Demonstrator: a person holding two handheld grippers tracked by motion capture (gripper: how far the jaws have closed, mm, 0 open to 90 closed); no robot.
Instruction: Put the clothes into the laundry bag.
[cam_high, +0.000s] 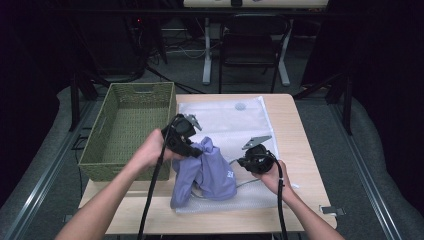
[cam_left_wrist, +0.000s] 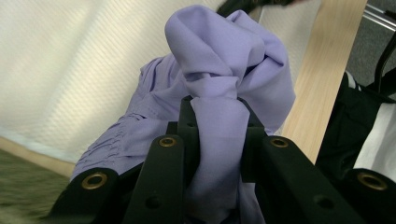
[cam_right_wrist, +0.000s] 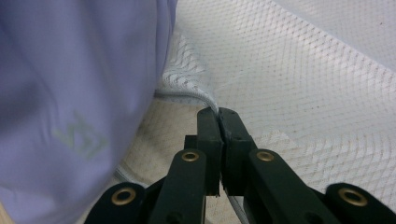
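Where the desk (cam_high: 295, 125) meets its left edge, a green woven basket (cam_high: 131, 127) stands, its near right corner just beside the person's left hand (cam_high: 150, 150). That hand carries the left tongs (cam_high: 192, 150), which are clamped on a bunched fold of a lilac garment (cam_high: 210, 172); in the left gripper view the cloth (cam_left_wrist: 219, 84) is pinched between the two black jaws and rises above them in a twisted knot. The garment hangs from the tongs and slumps onto a white mesh laundry bag (cam_high: 235, 125) that lies flat across the middle of the desk, its far end reaching toward the back edge. A pale printed mark shows on the garment's right side, too blurred to read. To the right of the garment, the right hand (cam_high: 275, 177) holds the right tongs (cam_high: 240, 162) low over the bag. In the right gripper view those jaws stand pressed together on the bag's corded rim (cam_right_wrist: 196, 95), a thin grey edge of mesh (cam_right_wrist: 303, 93) nipped at their tips, with the lilac cloth (cam_right_wrist: 70, 93) just beside them. Whether part of the garment already sits inside the bag's mouth is hard to tell, though it seems to lie at the opening.
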